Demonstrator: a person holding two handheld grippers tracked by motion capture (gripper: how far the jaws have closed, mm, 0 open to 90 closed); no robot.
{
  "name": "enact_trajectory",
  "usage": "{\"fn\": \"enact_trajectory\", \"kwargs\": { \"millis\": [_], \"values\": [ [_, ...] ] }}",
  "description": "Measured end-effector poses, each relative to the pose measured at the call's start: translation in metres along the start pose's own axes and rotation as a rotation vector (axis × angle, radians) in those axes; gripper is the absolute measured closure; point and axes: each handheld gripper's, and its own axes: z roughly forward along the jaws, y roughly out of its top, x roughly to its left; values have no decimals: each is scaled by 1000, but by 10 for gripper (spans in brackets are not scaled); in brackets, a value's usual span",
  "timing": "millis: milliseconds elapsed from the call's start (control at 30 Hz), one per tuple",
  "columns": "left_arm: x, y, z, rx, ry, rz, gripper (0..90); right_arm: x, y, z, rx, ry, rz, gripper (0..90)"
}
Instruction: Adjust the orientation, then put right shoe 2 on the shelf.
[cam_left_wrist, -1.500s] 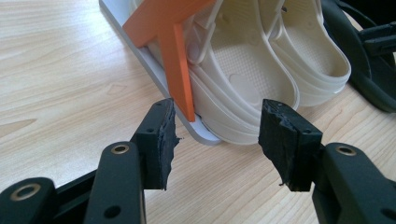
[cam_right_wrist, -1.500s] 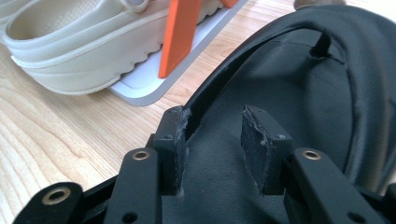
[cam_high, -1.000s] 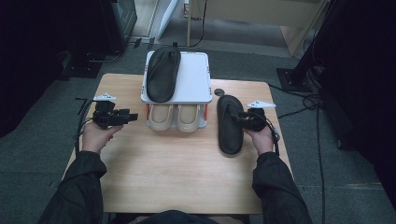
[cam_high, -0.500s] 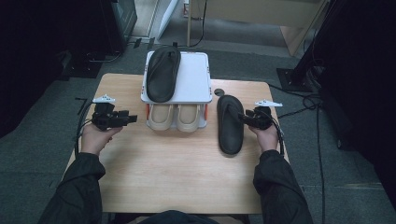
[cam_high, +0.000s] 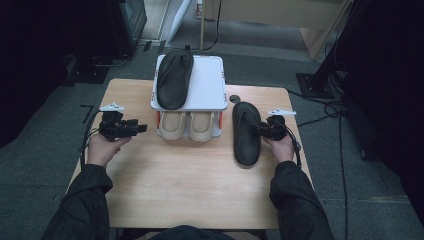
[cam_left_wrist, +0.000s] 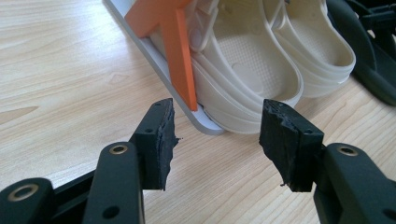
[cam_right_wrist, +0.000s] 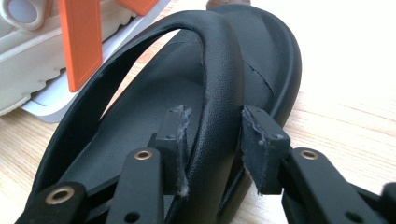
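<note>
The black sandal (cam_high: 246, 132) lies flat on the desk (cam_high: 190, 185), just to the right of the white two-tier shoe rack (cam_high: 210, 87), and its long axis runs front to back — toe end away from the person, heel end towards them. Its mate (cam_high: 174, 77) already sits on the rack's top shelf, laid the same way, with a cream pair (cam_high: 187, 125) tucked on the tier below.

The right hand-held gripper (cam_high: 263, 129) comes at the sandal from its outer, right-hand side, about midway along its length, so it reaches crosswise to that long axis. In the right gripper view its two pads straddle the sandal's strap (cam_right_wrist: 219, 88); the jaws have just been closing in on it, with the strap between them, and they look to be touching or all but touching it on either side, though I'd not call it a firm clamp yet. The rack's free space lies up and to the left of that hand, so any lift from here would have to carry the sandal that way.

The left hand-held gripper (cam_high: 135, 128) hangs over the desk on the far side of the rack, jaws apart and holding nothing — pointed at the cream pair's corner, well away from the black sandal. The right hand is plainly the nearer one.
</note>
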Motion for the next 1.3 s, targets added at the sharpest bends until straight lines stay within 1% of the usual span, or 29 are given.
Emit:
{"fn": "enact_trajectory", "kwargs": {
  "millis": [67,167,267,400,500,700,767,800,867,900,967,1033,1067,1133,1167,1233,1300],
  "values": [
    [0,0,0,0,1,7,457,0,1,0,4,-3,13,639],
    [1,0,0,-1,2,2,457,-1,3,-1,8,-6,65,673],
    [1,-1,0,2,5,0,457,0,4,-3,13,-4,91,706],
    [1,-1,0,0,6,5,457,2,6,-4,23,-17,88,714],
    [1,-1,0,2,7,6,457,2,8,-4,27,-15,107,714],
    [2,-1,-2,-6,7,5,458,7,12,-7,26,-24,105,714],
    [1,-1,-2,-6,5,4,459,9,14,-10,18,-30,110,714],
    [0,-1,-2,-7,3,4,459,9,16,-12,9,-26,117,714],
    [-1,-1,-3,-20,-5,6,459,11,20,-16,0,-28,128,714],
    [-2,-1,-2,-23,-6,2,459,12,21,-18,-6,-30,130,714],
    [-2,-1,-2,-19,-10,8,458,15,23,-21,-16,-35,130,713],
    [-3,-1,-1,-14,-11,12,458,17,26,-24,-14,-35,132,713],
    [-3,-1,-1,-12,-10,12,459,18,27,-25,-18,-34,138,712],
    [-4,-1,0,-15,-12,19,459,19,28,-27,-23,-17,166,713],
    [-5,0,0,-19,-15,14,458,20,29,-27,-25,-14,177,713],
    [-5,1,0,-26,-20,18,457,21,31,-28,-17,-9,182,713],
    [-5,1,1,-33,-24,15,457,23,35,-29,-5,-18,182,712]
  ]
}}
